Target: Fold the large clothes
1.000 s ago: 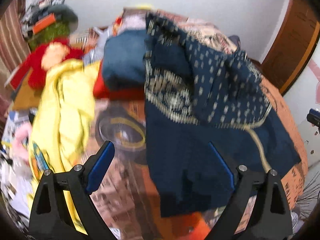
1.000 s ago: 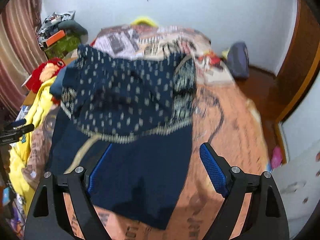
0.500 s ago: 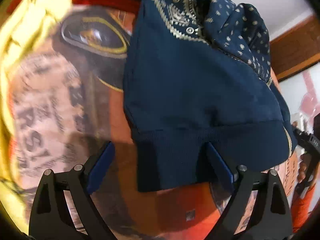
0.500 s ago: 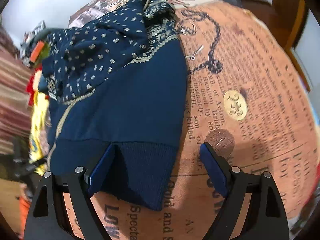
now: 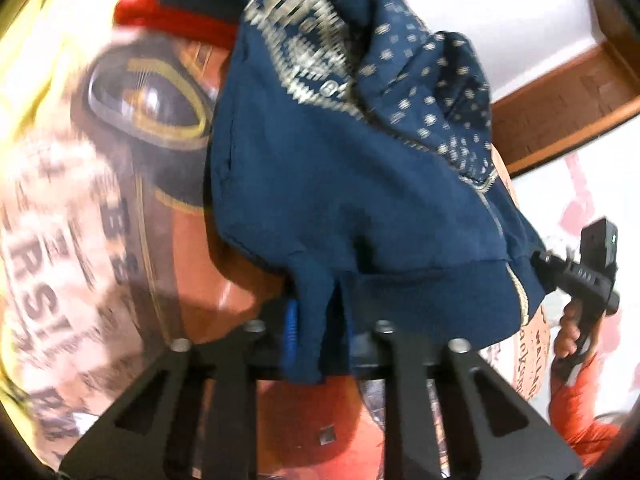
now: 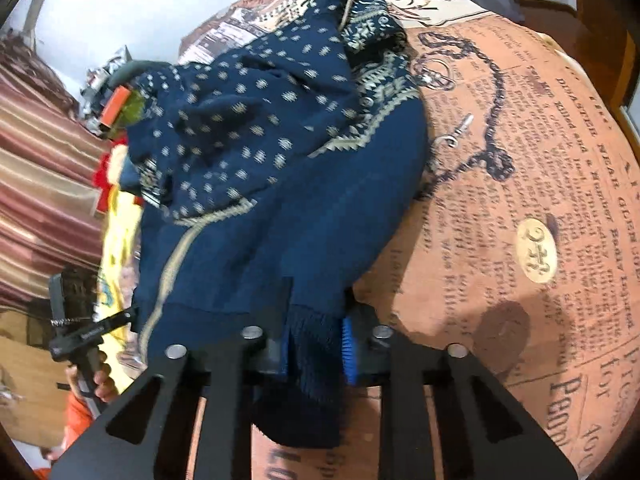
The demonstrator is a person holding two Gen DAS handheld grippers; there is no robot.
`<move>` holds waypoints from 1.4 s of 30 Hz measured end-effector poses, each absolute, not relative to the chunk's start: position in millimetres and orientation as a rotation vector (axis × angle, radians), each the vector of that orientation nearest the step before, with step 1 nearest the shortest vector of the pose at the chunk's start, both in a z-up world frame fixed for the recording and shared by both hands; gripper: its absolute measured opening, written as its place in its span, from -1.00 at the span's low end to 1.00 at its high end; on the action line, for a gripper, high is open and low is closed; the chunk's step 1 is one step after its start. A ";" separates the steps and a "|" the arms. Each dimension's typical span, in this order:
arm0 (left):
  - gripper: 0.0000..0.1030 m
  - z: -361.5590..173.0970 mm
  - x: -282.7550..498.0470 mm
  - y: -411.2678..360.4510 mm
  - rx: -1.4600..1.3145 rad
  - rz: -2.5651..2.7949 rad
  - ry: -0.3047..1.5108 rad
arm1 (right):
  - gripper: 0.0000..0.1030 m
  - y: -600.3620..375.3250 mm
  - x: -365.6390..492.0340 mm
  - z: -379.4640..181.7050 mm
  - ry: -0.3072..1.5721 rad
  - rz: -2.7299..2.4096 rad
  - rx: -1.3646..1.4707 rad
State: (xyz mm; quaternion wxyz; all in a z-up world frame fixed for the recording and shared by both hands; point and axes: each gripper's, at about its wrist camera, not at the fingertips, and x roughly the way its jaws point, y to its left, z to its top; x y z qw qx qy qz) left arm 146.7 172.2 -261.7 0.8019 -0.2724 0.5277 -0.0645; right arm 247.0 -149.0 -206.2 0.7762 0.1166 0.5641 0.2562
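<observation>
Only the left wrist view shows a red garment (image 5: 176, 16) at 11 o'clock; only the right wrist view shows striped curtains (image 6: 36, 184) at 9 o'clock. The navy sweater (image 5: 340, 168) lies on the newsprint-patterned bedsheet (image 6: 540, 200), reaching toward 12 from both tools. The left gripper (image 5: 318, 336) and right gripper (image 6: 316, 354) have just been closing and each pinches the ribbed hem.
</observation>
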 end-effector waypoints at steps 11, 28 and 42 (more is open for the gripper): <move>-0.80 -154.9 189.3 187.2 -0.496 -0.155 0.859 | -0.73 -135.0 273.4 -142.0 0.994 0.596 0.260; -0.81 -108.2 379.6 232.2 -0.380 0.027 0.689 | -0.74 -103.5 447.4 -123.8 0.855 0.431 0.282; -0.44 -186.3 431.7 256.1 -0.375 0.144 0.873 | 0.00 -125.7 492.0 -202.6 1.050 0.401 0.401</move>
